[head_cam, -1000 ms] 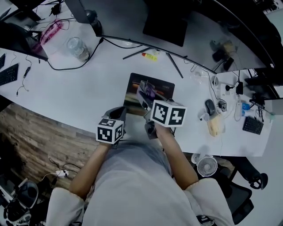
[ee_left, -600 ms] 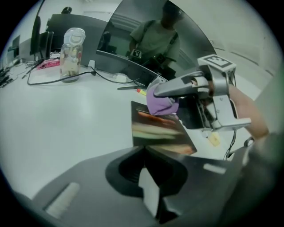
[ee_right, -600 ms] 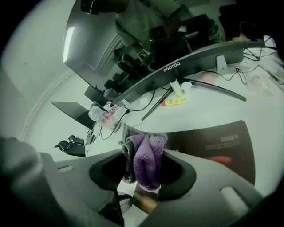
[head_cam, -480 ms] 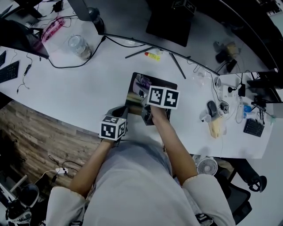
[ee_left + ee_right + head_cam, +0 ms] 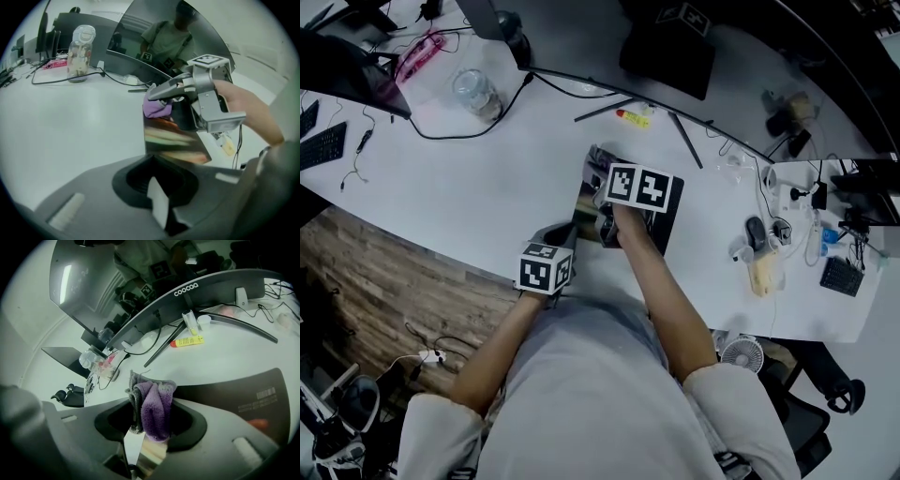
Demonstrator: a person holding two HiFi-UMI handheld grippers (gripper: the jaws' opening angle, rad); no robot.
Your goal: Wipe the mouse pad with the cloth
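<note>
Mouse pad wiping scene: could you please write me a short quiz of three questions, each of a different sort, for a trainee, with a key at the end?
1. Multiple choice: what colour is the cloth in the right gripper?
A. purple and grey
B. yellow
C. green
2. True or false: the right gripper is shut on the cloth, at the far end of the mouse pad.
3. Short answer: what lies on the desk between the two legs of the monitor stand?

Key: 1 A; 2 true; 3 the yellow tube.
</note>
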